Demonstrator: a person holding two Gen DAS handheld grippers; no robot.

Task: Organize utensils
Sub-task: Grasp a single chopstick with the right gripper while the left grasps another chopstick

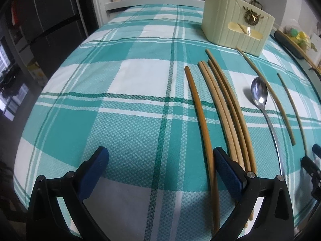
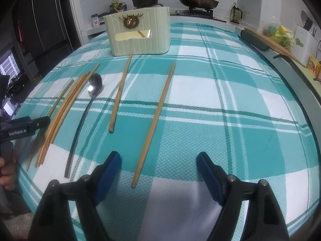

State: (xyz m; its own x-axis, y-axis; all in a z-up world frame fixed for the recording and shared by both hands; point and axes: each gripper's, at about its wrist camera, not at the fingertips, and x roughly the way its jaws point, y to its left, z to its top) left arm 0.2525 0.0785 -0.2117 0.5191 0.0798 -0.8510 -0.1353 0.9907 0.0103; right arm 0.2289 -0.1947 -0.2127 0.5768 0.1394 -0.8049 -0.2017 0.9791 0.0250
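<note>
Hovering over the checked cloth [image 2: 200, 92], the right gripper [image 2: 158, 172] is held with its jaws spread and nothing pinched; a lone chopstick [image 2: 155, 120] lies between the pads' lines, its near end just ahead of the left pad, its long axis running from 7 toward 1 o'clock. This stick is judged the likely next pick, the right hand being plainly nearer.

The left gripper [image 1: 160, 168] is likewise spread and empty — a chopstick [image 1: 202, 120] passes just inside its right pad, axis 6 to 12 o'clock, and whether pad and stick touch cannot be told. A bundle of sticks [image 1: 228, 110] lies at 1 o'clock, the spoon [image 1: 260, 98] beyond it, the holder [image 1: 236, 30] far off at 1 o'clock.

The bundle's near ends are hidden behind the left gripper's finger — its count stays uncertain. The holder's inside is barely seen.
</note>
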